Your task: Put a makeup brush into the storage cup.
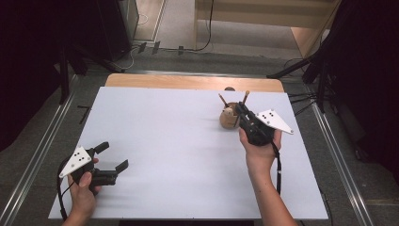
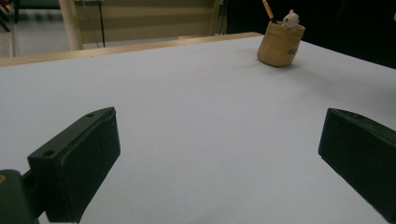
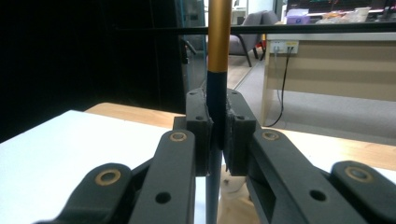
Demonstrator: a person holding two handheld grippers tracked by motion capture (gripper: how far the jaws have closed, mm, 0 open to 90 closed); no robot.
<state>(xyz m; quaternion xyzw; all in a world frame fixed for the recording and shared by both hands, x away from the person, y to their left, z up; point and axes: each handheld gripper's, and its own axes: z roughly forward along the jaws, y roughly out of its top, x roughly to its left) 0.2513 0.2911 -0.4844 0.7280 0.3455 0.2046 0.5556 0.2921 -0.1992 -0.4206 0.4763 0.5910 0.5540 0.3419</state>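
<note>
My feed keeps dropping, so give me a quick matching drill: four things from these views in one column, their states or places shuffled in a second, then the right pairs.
Things:
1. left tongs
2. right tongs
3. wooden pen holder
4. blue and gold pen

States or places:
A. stands upright on the white table top, with a small pale figure at its rim
B. jaws spread wide over bare table, nothing between them
C. clamped upright between two black jaws
D. shut on a slim shaft, above the holder

Pairs: 1-B, 2-D, 3-A, 4-C
</note>
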